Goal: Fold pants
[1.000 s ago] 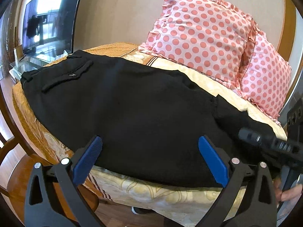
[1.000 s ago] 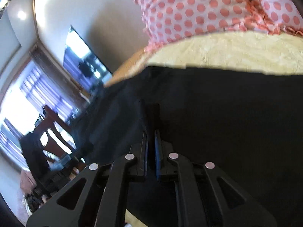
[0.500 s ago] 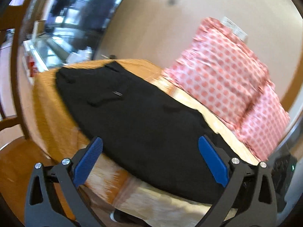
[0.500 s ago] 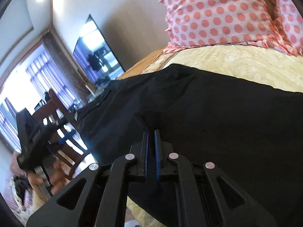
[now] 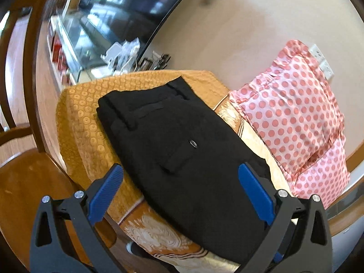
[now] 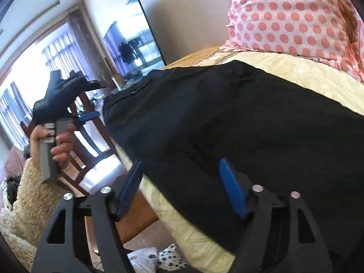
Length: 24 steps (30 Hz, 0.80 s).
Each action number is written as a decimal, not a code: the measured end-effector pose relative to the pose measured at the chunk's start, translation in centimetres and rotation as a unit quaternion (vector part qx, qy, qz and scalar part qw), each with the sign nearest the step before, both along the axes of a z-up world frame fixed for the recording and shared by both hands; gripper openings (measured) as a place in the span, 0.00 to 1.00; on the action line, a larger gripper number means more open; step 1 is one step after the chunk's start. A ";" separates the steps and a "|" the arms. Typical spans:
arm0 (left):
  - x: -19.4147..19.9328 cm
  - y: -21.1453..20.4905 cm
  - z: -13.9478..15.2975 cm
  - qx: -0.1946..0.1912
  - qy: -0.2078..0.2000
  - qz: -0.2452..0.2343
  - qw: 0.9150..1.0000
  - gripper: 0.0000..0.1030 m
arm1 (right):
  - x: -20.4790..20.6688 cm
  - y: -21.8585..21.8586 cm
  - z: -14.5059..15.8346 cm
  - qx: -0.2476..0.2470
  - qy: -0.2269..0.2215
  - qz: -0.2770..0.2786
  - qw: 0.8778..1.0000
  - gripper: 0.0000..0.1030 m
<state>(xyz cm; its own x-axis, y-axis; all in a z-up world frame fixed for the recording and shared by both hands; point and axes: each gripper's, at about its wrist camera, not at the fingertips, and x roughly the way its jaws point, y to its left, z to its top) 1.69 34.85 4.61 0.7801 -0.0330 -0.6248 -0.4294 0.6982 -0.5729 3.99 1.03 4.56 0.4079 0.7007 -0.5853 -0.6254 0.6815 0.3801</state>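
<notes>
Black pants lie folded lengthwise on the bed, waistband and buttoned back pocket toward the far left. My left gripper hovers open over the pocket area, with nothing between its blue pads. The right wrist view shows the same pants spread across the cream cover. My right gripper is just above their near edge; its jaws are opening, the cloth lies below them and the pads do not press on it. In that view a hand holds the left gripper at the pants' far left end.
Two pink dotted pillows stand against the wall behind the pants. The orange-gold bedspread drops off at the near edge. A wooden chair stands close by the bed's left side. A television and a low cabinet lie beyond.
My right gripper was shut on a pinch of black cloth and now stands apart, the cloth let go. My left gripper swung left along the pants to the waistband end and rolled.
</notes>
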 end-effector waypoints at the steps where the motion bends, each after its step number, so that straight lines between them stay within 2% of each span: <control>1: 0.4 0.4 -0.2 -0.005 0.010 0.001 1.000 0.98 | 0.2 -0.3 0.0 0.009 0.007 0.000 1.000 0.71; 4: 1.1 1.2 -1.0 -0.014 0.037 0.012 0.999 0.97 | 0.7 -1.0 -0.1 0.032 0.026 -0.003 0.999 0.71; 6: 1.4 1.7 -1.4 -0.030 0.039 0.010 0.999 0.97 | 0.7 -1.3 -0.1 0.041 0.031 -0.006 0.999 0.71; 11: 2.2 1.4 -1.3 -0.027 0.044 -0.003 0.999 0.97 | 0.6 -1.1 -0.1 0.039 0.030 -0.007 0.999 0.71; 13: 2.2 1.3 -1.4 -0.044 0.031 -0.014 0.998 0.97 | 0.0 -1.3 0.0 0.038 0.029 -0.008 0.999 0.71; 16: 1.8 1.3 -2.3 -0.123 -0.016 -0.046 0.991 0.96 | 0.0 -1.5 0.0 0.040 0.030 -0.009 0.999 0.71; 19: 1.6 1.4 -3.1 -0.175 -0.038 -0.057 0.982 0.91 | 0.1 -1.5 -0.1 0.037 0.029 -0.009 0.999 0.71; 21: 1.6 1.7 -3.9 -0.232 -0.060 -0.062 0.969 0.86 | 0.2 -1.4 0.0 0.036 0.028 -0.008 0.999 0.71; 22: 1.5 2.0 -4.0 -0.243 -0.067 -0.052 0.966 0.86 | 0.1 -1.4 0.0 0.036 0.028 -0.009 0.999 0.71; 24: 1.6 2.2 -3.9 -0.233 -0.056 -0.034 0.970 0.77 | 0.1 -1.7 0.1 0.043 0.029 -0.009 0.999 0.71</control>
<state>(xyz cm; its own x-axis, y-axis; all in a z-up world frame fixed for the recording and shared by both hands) 3.33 37.09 0.69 0.8283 -0.3444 -0.4418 -0.3089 0.3772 -0.8731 4.10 -0.63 4.62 0.3877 0.7418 -0.5472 -0.5882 0.6561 0.4728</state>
